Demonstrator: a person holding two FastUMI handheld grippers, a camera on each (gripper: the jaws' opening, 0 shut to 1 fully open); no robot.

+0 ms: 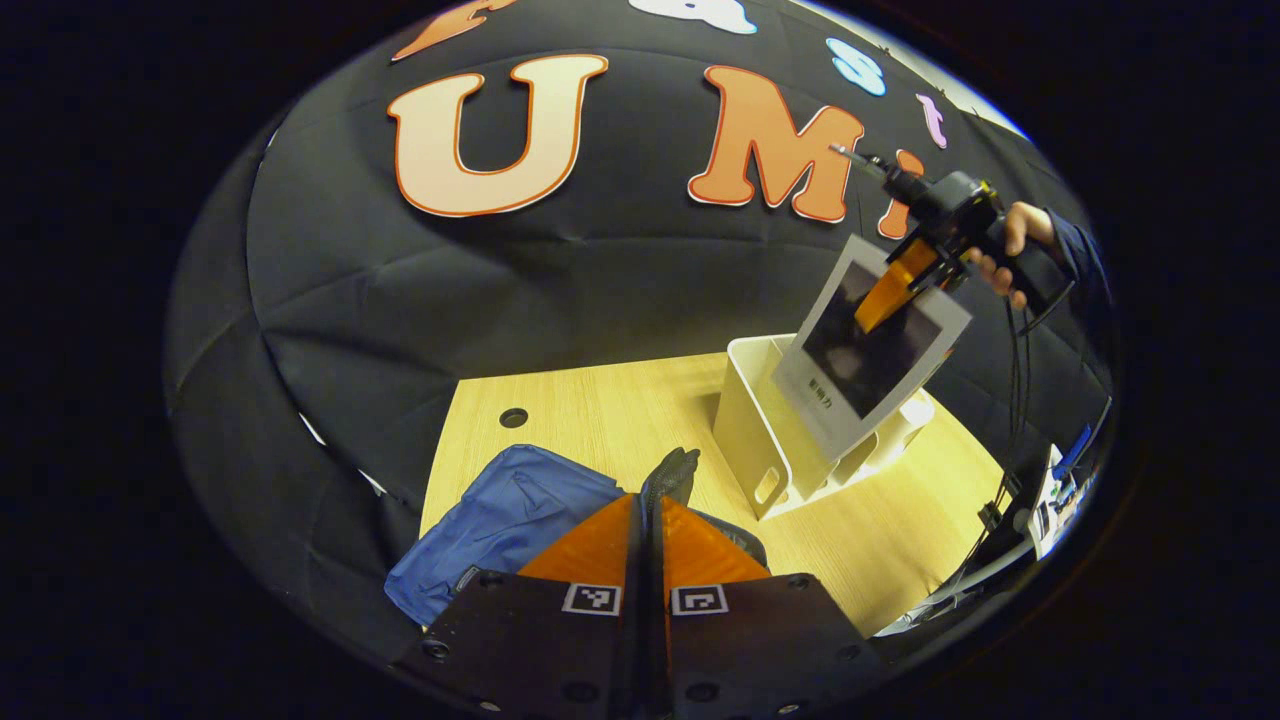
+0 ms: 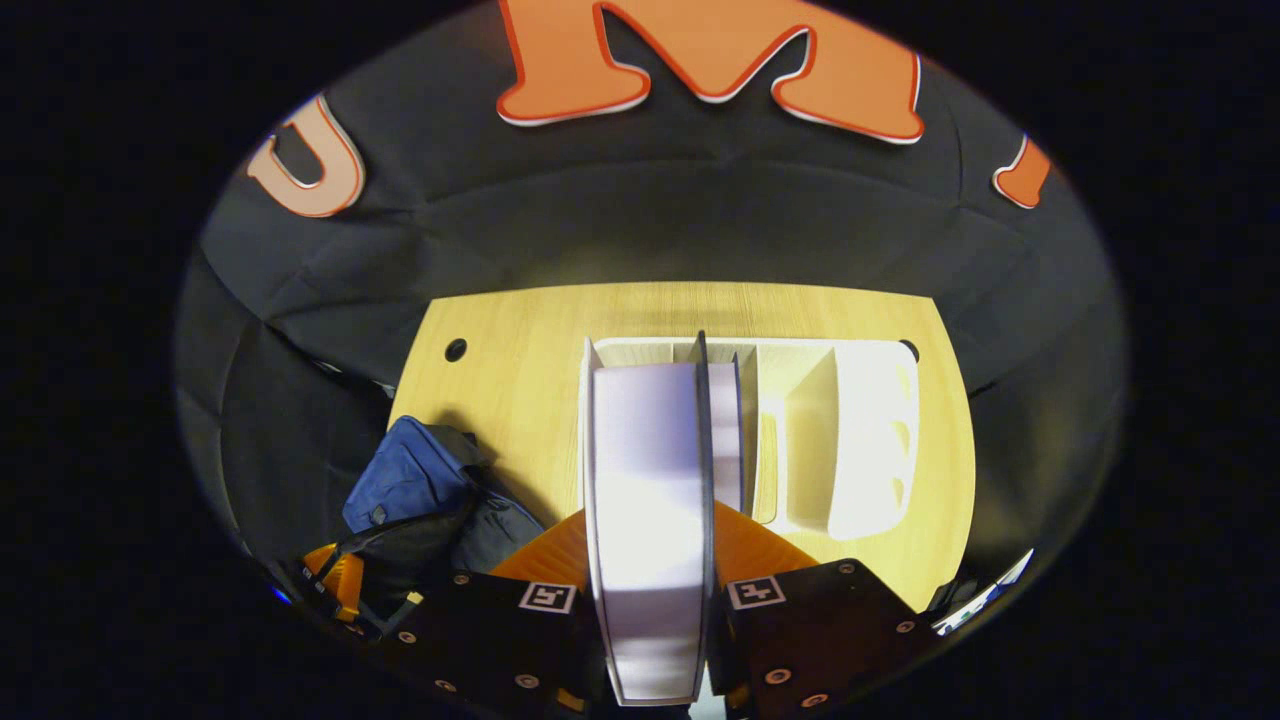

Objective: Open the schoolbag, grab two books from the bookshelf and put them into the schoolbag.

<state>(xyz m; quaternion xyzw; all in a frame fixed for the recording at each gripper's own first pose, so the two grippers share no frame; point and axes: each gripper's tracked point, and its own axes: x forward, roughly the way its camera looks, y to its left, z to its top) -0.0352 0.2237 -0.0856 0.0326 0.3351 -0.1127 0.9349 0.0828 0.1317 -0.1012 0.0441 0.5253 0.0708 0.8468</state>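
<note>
Gripping a book (image 2: 650, 520), right gripper (image 2: 650, 590) shows square-patterned tags (image 2: 546, 597).

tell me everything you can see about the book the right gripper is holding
The book is thin, with a pale grey border around a dark cover picture and white page edges. The right gripper has both fingers clamped on it. In the left gripper view it hangs tilted in the air above the white bookshelf, clear of the wooden table. In the right gripper view it is seen edge-on, with another book standing in the shelf behind it.
</note>
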